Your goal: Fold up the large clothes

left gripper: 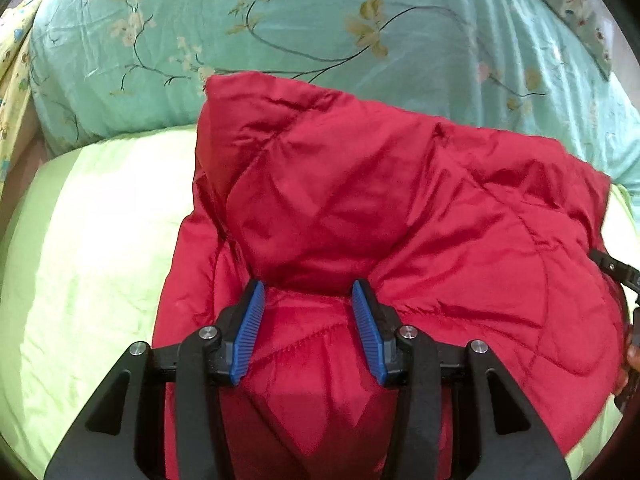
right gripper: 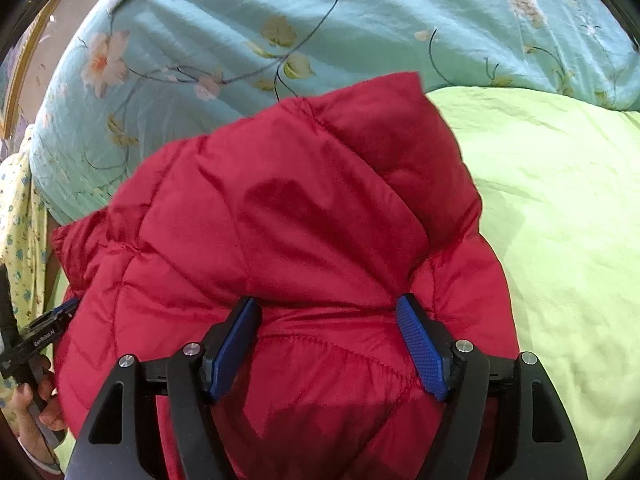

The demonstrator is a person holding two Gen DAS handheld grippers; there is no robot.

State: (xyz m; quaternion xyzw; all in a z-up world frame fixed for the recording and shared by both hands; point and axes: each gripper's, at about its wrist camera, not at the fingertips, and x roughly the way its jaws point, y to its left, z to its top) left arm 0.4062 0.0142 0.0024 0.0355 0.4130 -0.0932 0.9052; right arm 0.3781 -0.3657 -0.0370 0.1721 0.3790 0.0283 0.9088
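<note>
A red quilted puffer jacket (left gripper: 380, 208) lies bunched on a lime-green bed sheet (left gripper: 92, 260). It also shows in the right wrist view (right gripper: 280, 220). My left gripper (left gripper: 308, 300) has its blue-padded jaws apart, with a thick fold of the jacket between them. My right gripper (right gripper: 328, 312) stands the same way, jaws wide apart around a bulge of red fabric. Whether either one pinches the fabric is not clear. The right gripper's black body (left gripper: 616, 272) shows at the right edge of the left wrist view, and the left gripper's body (right gripper: 44, 336) at the left edge of the right wrist view.
A teal floral blanket (left gripper: 320, 32) lies heaped behind the jacket and also shows in the right wrist view (right gripper: 320, 20). A yellow patterned cloth (left gripper: 12, 92) hangs at the far left. The green sheet (right gripper: 560, 220) spreads to the right of the jacket.
</note>
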